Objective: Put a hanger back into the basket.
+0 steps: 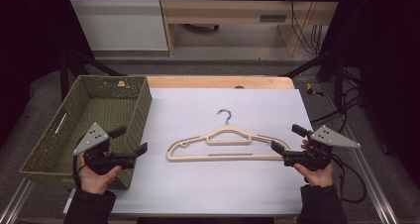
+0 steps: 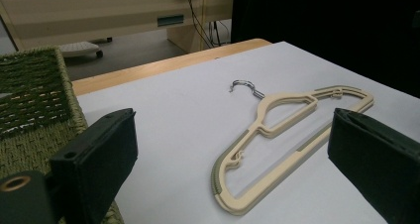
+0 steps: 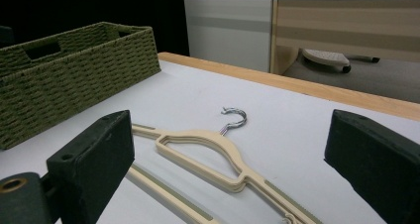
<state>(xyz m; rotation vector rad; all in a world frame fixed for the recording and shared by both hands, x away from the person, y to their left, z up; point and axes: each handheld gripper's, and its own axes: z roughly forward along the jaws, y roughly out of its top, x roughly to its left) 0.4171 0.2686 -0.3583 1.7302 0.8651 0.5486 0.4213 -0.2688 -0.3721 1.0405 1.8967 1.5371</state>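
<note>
Hanger (image 1: 224, 143), cream plastic with a small metal hook (image 1: 225, 115); lies flat at the middle of the white table (image 1: 198, 189), hook pointing to 12 o'clock. Looks to be a stack of thin hangers lying together, with greyish grip strips along the bottom bar and shoulders. Likely light and stiff, smooth enough to slip; the flat lie leaves little to get under, so the bar end or a shoulder seems the best place to pinch. Left gripper (image 1: 132, 141), at 9 o'clock of the hanger, jaws wide apart, holding nothing. Right gripper (image 1: 289, 139), at 3 o'clock, just beside the hanger's end, jaws likewise spread and empty. Basket (image 1: 47, 149), green woven, at 9 o'clock on the table's edge.
</note>
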